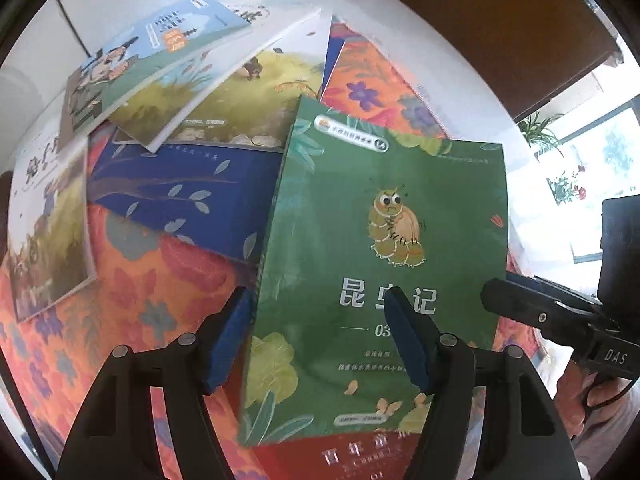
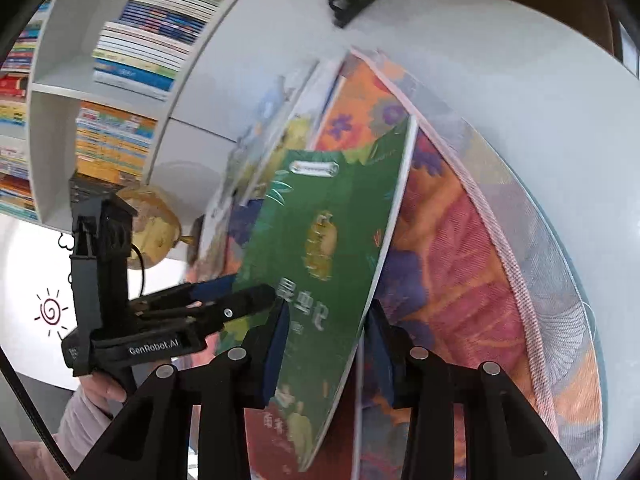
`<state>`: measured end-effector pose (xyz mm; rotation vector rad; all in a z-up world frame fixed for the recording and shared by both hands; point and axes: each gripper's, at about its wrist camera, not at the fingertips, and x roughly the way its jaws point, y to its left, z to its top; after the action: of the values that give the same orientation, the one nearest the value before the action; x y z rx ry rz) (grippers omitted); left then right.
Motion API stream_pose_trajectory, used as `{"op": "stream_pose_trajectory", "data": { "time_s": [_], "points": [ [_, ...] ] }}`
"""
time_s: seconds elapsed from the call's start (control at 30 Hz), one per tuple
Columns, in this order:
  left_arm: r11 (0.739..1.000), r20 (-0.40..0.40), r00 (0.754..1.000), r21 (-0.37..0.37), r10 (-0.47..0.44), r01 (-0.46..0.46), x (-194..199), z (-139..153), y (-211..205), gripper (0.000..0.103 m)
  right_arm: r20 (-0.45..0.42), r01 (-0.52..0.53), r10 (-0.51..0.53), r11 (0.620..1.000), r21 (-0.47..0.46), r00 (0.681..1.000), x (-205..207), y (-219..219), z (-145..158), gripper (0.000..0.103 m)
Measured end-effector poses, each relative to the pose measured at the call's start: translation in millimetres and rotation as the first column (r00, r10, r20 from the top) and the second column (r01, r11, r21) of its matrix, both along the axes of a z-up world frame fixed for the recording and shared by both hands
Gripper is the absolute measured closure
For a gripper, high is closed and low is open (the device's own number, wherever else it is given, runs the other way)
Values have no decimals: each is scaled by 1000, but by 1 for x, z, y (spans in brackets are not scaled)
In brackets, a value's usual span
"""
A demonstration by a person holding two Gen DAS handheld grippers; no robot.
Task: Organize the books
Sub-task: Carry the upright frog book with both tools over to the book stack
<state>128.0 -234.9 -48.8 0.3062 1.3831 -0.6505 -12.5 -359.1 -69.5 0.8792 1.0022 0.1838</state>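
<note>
Left wrist view: the green book (image 1: 384, 248) is being lifted off a scattered pile on the flowered cloth (image 1: 132, 292).
The right hand-held gripper (image 2: 326, 344) is grasping its edge; the left hand-held gripper (image 1: 320, 340) is hovering released; other books (image 1: 168, 184) are lying unsorted.

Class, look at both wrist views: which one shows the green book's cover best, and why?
The left wrist view. There the green book faces the camera, with its caterpillar picture and title sharp. The right wrist view shows the same cover at a steep slant, blurred, its white edge toward the camera.

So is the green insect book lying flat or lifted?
Lifted: the green insect book is tilted, one edge raised between the right tool fingers, above the tablecloth.
</note>
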Motion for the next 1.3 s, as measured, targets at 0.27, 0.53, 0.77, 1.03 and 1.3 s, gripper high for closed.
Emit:
{"op": "stream_pose_trajectory", "data": {
  "time_s": [0.27,0.53,0.77,1.03,1.3],
  "points": [
    [997,28,997,-21,-69,69,-28,26,3,40,3,-113,114,989,-98,994,1,26,12,68],
    [985,-119,978,8,170,-170,45,-28,57,39,-73,-41,38,998,-37,997,-6,10,-18,68],
    [996,-163,984,-42,67,-75,40,-36,30,36,-99,-23,22,1000,-5,995,1,6,-31,66],
    [999,-91,995,10,-33,34,15,-16,24,39,-39,-21,21,1000,13,999,15,3,-20,65],
    [997,-84,995,-52,-58,54,2,25,48,45,41,-159,162,985,-62,986,18,28,11,68]
  ]
}}
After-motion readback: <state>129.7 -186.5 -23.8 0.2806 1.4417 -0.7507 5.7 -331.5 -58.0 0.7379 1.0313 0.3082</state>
